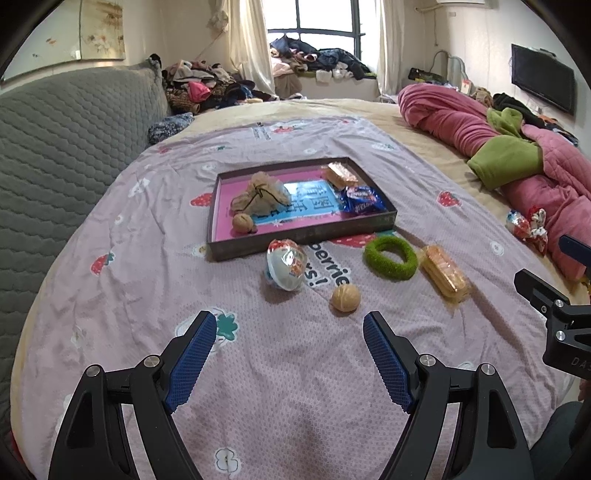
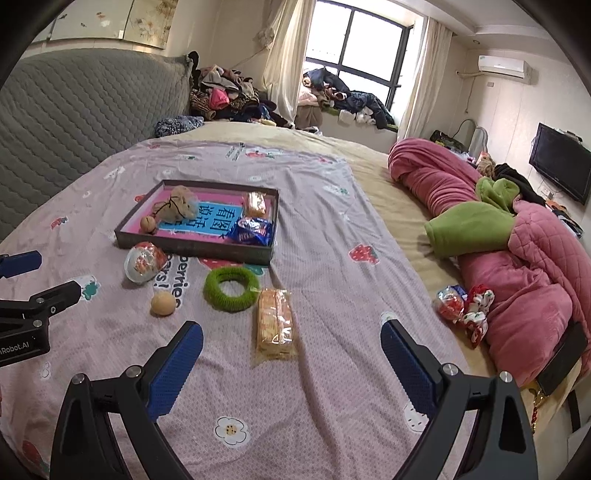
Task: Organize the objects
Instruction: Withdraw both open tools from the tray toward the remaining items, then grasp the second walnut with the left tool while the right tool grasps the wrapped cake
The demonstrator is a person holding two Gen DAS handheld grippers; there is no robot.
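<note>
Step in hand, as judged: approach for pickup. Left gripper (image 1: pixel 290 332) and right gripper (image 2: pixel 291 341) hover with fingers spread, both empty. Loose items lie on the bed sheet (image 1: pixel 295 387) before the tray (image 1: pixel 303 236): walnut (image 1: pixel 345 298), green ring (image 1: pixel 390 257), wafer pack (image 2: pixel 276 325). Next move requires straddling one item, then pinching. Surface is soft and wrinkled; a cluttered bedroom surrounds it.

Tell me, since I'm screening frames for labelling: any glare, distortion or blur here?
Left wrist view: window blown out, sheen on the tray print, bed edges bowed, corners vignetted. Right wrist view: window overexposed, same barrel bend. Both sharp; light soft, shadows faint.
</note>
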